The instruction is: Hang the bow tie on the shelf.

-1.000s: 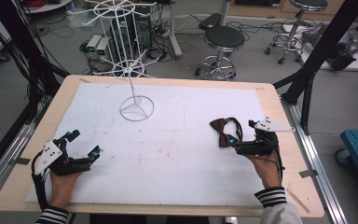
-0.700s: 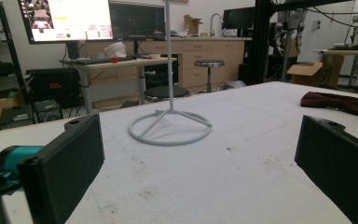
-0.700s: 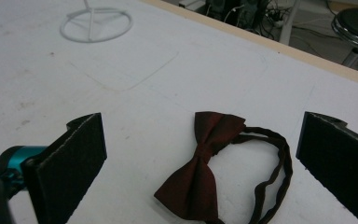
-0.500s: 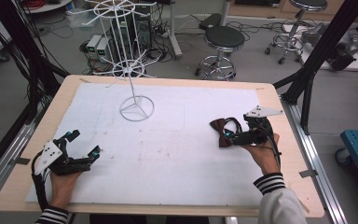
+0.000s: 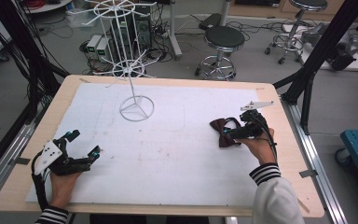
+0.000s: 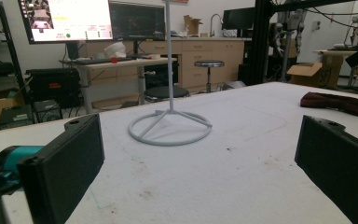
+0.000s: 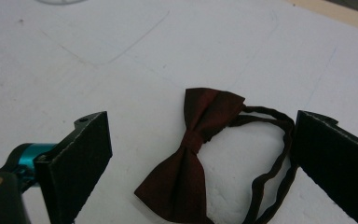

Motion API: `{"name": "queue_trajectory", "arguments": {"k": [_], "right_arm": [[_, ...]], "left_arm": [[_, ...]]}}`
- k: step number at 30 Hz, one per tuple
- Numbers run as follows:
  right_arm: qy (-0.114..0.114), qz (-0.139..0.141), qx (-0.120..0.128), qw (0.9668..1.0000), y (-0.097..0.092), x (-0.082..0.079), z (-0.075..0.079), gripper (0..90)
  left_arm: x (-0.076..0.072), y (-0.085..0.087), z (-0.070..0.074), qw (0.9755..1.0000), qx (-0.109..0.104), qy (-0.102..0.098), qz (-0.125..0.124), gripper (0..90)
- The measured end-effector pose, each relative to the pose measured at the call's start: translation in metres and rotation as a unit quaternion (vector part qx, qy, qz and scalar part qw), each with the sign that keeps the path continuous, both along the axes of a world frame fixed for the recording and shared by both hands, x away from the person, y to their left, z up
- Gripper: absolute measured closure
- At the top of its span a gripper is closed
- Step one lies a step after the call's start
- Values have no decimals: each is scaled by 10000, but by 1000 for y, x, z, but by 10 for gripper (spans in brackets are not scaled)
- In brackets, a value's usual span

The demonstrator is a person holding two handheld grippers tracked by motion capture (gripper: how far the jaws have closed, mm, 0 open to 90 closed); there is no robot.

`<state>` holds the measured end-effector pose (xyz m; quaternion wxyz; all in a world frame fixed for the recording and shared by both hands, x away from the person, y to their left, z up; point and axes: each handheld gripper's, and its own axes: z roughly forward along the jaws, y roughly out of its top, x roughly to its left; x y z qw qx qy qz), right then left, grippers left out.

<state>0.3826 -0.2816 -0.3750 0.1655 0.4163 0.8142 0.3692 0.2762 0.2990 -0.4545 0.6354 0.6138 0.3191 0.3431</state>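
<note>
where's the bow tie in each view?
High view: bow tie right of centre on the white mat, just ahead of the right claw.
Left gripper view: far right edge, a flat dark strip on the mat.
Right gripper view: bottom centre, between the open jaws, strap looping to the right.
Shared landmark: the white wire stand's ring base, left of the tie in the high and left gripper views.
</note>
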Motion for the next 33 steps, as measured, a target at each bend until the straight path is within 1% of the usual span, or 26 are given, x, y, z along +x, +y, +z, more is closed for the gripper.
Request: {"name": "queue_trajectory", "arguments": {"k": [1,2,3,5,6,7,9,11,12,15,17,19,20,21,22,26,27,28,29,30,31,32,33], "right_arm": [[43,5,-55,10000,1,1,-1,46],[43,5,-55,10000,1,1,-1,46],[204,49,-141,9997,2,4,-4,47],[287,71,-240,9993,4,5,-6,49],[287,71,-240,9993,4,5,-6,49],[411,117,-343,9985,6,6,-10,52],[518,137,-403,9977,8,7,-12,56],[556,116,-415,9975,9,7,-13,56],[621,89,-428,9971,10,8,-15,56],[704,97,-507,9962,11,10,-17,74],[828,114,-538,9950,11,11,-20,137],[879,112,-599,9943,12,12,-21,140],[896,96,-601,9941,13,12,-22,147],[972,114,-580,9935,13,13,-23,161],[982,109,-603,9933,13,14,-24,161],[1115,104,-750,9909,15,15,-28,172],[1159,98,-763,9903,16,16,-29,189],[1187,127,-812,9895,17,16,-30,212],[1159,165,-895,9891,18,16,-31,220],[1198,146,-970,9879,19,16,-32,231],[1198,146,-970,9879,19,16,-32,231],[1270,154,-1090,9858,21,16,-34,250],[1270,154,-1090,9858,21,16,-34,250]], "left_arm": [[0,0,0,10000,0,0,0,17],[0,0,0,10000,-2,0,1,17],[0,0,0,10000,-7,2,0,17],[0,0,0,10000,-9,1,1,17],[0,0,0,10000,-9,1,0,17],[0,0,0,10000,-6,4,-2,17],[0,0,0,10000,-4,5,-3,17],[0,0,0,10000,-7,0,1,17],[0,0,0,10000,-7,1,0,17],[0,0,0,10000,-15,2,-3,17],[0,0,0,10000,-9,4,-4,17],[0,0,0,10000,-12,2,-2,17],[0,0,0,10000,-9,4,-5,17],[0,0,0,10000,-11,0,-1,17],[0,0,0,10000,-10,4,-4,17],[0,0,0,10000,-12,0,-1,17],[0,0,0,10000,-12,0,-1,17],[0,0,0,10000,-15,4,-4,17],[0,0,0,10000,-16,3,-7,17],[0,0,0,10000,-16,3,-7,17],[0,0,0,10000,-18,5,-8,17],[0,0,0,10000,-33,4,-5,17],[0,0,0,10000,-15,4,-8,17]]}}
